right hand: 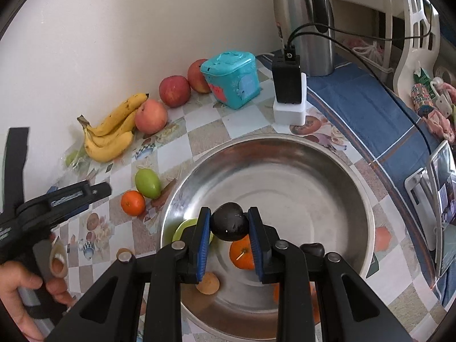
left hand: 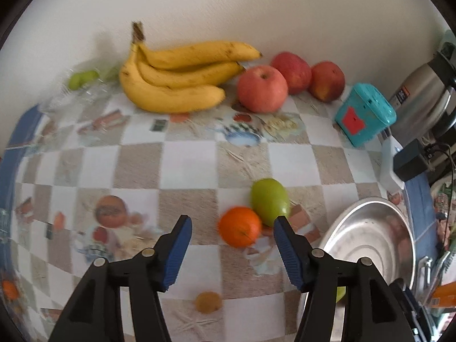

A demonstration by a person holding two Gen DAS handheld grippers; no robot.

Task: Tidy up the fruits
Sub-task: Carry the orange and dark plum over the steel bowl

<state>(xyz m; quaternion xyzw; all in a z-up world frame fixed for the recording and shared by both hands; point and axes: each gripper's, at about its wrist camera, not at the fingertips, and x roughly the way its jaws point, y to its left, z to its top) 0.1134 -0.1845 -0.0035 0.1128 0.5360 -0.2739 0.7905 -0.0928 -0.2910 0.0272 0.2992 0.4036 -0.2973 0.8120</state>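
Soft, even daylight, fairly bright; no hard shadows on wall (left hand: 256,8). Faint contact shadows under bananas (left hand: 182,77). Dull sheen, no harsh glare, on steel bowl (right hand: 285,156). Left wrist view motion-blurred, worst at far left around clear plastic bag (left hand: 77,91). Right wrist view sharper. Strong fisheye bending, black vignette in all 4 corners.
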